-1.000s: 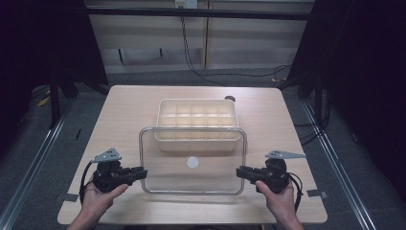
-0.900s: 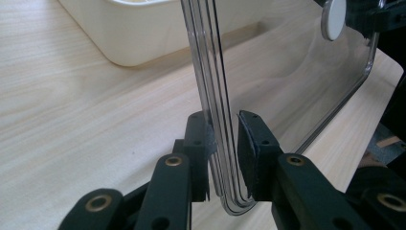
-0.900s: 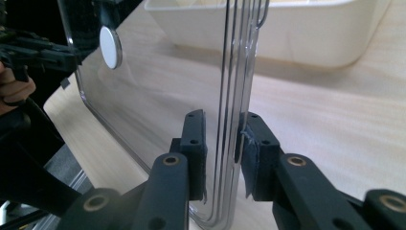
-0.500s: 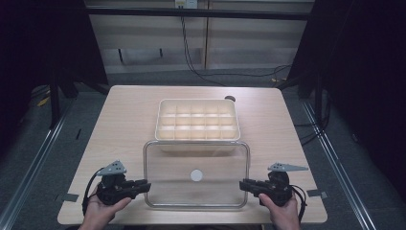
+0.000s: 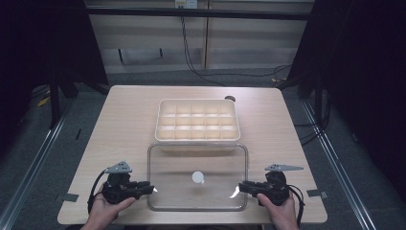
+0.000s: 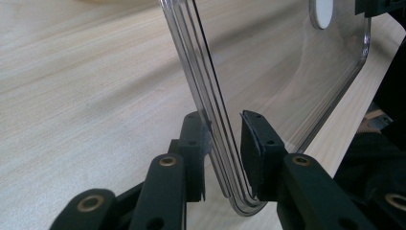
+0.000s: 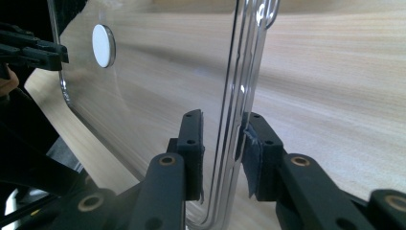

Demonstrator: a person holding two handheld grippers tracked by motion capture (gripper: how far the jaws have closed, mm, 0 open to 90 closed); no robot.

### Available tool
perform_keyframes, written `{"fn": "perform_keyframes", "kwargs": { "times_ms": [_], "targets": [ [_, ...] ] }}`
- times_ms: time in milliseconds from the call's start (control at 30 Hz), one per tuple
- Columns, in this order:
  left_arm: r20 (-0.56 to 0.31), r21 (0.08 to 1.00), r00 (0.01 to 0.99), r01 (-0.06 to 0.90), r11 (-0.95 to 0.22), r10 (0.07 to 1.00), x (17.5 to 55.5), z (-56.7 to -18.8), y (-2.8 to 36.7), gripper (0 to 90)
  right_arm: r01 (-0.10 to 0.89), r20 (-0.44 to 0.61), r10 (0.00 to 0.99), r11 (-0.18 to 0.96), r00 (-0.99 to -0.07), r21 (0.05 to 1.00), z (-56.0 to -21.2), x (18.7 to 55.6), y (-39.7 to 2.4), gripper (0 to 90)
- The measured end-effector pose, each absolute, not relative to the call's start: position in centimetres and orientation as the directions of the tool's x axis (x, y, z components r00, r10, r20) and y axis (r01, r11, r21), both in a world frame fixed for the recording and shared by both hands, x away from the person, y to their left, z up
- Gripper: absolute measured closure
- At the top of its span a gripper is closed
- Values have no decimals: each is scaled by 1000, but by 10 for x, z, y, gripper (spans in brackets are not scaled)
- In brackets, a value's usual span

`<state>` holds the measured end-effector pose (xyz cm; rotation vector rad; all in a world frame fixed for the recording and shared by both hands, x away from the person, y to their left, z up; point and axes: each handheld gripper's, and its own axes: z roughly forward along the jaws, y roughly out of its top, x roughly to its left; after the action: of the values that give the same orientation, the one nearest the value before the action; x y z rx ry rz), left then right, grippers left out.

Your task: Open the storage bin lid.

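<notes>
A clear plastic lid (image 5: 197,163) with a white round knob (image 5: 197,177) lies near the table's front edge, just in front of a cream compartment box (image 5: 197,120). My left gripper (image 5: 152,188) holds the lid's left edge. In the left gripper view both pads press on the lid's rim (image 6: 225,158), so this gripper (image 6: 225,139) is shut on it. My right gripper (image 5: 241,186) is at the lid's right edge. In the right gripper view the rim (image 7: 237,96) runs between the jaws of this gripper (image 7: 222,143), touching one pad, with a narrow gap at the other.
The wooden table (image 5: 124,120) has bare surface left and right of the box. A small dark round thing (image 5: 230,98) sits behind the box's far right corner. Tape marks (image 5: 70,197) flank the front corners. Dark floor and rails surround the table.
Both grippers carried the lid from above the box toward the person and down to the table's front. Both hands have drawn back nearer the front edge.
</notes>
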<state>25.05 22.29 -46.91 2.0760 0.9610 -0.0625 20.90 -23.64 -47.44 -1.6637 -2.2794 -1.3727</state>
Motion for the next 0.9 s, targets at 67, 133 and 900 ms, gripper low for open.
{"fn": "perform_keyframes", "kwargs": {
  "times_ms": [67, 133, 900],
  "targets": [
    [-354, 660, 706, 653, -371, 613, 251, -470, 221, 706, 773, 456, 777, 61, -435, 632, -476, 211, -235, 688],
    [-347, 656, 708, 652, -381, 615, 251, -471, 220, 694, 774, 443, 785, 71, -432, 630, -477, 212, -233, 669],
    [-347, 604, 680, 688, -401, 646, 267, -478, 217, 660, 814, 401, 831, 100, -385, 573, -485, 227, -221, 561]
  ]
}}
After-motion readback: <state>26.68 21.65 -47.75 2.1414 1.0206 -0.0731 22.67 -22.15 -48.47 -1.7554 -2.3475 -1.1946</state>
